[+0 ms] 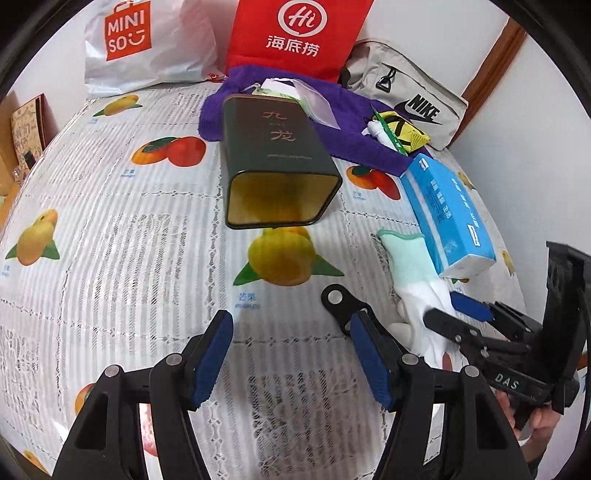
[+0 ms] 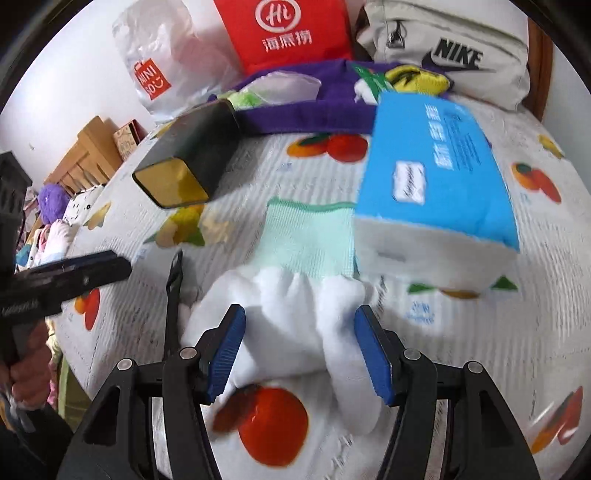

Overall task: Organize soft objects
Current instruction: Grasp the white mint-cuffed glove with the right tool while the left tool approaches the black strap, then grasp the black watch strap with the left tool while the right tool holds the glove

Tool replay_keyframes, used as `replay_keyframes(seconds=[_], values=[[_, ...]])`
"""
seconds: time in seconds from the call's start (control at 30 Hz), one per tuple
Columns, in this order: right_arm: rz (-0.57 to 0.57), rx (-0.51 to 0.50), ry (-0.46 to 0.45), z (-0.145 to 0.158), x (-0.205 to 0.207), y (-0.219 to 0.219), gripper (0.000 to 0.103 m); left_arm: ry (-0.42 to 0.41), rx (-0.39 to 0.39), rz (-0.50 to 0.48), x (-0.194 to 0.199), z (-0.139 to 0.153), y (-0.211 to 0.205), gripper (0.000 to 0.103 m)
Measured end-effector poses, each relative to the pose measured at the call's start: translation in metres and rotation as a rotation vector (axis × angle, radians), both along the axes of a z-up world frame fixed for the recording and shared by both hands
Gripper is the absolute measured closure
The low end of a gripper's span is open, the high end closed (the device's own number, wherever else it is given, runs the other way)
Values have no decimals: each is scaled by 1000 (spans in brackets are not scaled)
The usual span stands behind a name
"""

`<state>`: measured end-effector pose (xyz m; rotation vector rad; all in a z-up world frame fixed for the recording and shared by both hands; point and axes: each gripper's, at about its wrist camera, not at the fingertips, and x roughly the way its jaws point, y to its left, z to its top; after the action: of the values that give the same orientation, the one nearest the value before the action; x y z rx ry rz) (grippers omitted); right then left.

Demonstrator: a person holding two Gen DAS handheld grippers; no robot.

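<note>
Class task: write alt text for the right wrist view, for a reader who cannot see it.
The right gripper, jaws open, hangs above a white and mint glove on a fruit-print tablecloth. A blue tissue pack lies right of the glove, an open dark tin to the left.

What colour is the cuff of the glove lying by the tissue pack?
Pale mint green with a darker green edge; the rest of the glove is white. Clearest in the right wrist view.

Around the blue tissue pack (image 2: 439, 184): its printed text is smearing with blur in my right wrist view. Its near corner is covering part of the glove's (image 2: 295, 295) green cuff. Behind it, the purple towel (image 1: 332, 118) is lying partly hidden under the green tin (image 1: 277, 162); the red bag (image 1: 295, 33) is running off the top edge.
</note>
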<state>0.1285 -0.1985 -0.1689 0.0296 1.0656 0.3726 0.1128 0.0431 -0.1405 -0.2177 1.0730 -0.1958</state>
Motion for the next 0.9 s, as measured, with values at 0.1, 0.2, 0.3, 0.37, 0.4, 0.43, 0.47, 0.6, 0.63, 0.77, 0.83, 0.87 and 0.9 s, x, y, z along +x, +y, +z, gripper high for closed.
replay_keyframes(seconds=[0.1,0.2,0.3,0.37,0.4,0.43,0.47,0.6,0.63,0.77,0.83,0.87,0.9], values=[[15,9,4,-1,3,9,23,4,-23,16,-3,-3,7,39],[37,-5,-12,-2,-1,18,22,10,-37,23,-6,-5,13,39],[44,-34,-48,-4,-6,23,25,11,-37,35,-9,-7,15,39],[42,-50,-77,-4,-9,23,44,12,-35,35,-10,-7,14,39],[40,-62,-92,-4,-11,23,61,11,-32,31,-11,-7,13,39],[42,-61,-100,-3,-13,21,70,9,-29,26,-13,-7,10,39],[45,-51,-95,-3,-14,18,84,8,-27,22,-14,-7,8,39],[37,-11,-83,0,-23,3,86,7,-30,-5,-18,-7,-5,39],[34,-18,-90,1,-26,0,86,8,-31,-13,-18,-7,-10,39],[28,-31,-124,9,-42,-12,86,39,-54,-42,-14,-12,-29,39],[22,-23,-132,12,-48,-18,86,54,-54,-65,-11,-15,-42,38],[21,-19,-134,13,-50,-21,86,55,-46,-74,-9,-16,-49,37],[19,-15,-136,13,-52,-22,86,61,-23,-73,-7,-19,-55,34]])
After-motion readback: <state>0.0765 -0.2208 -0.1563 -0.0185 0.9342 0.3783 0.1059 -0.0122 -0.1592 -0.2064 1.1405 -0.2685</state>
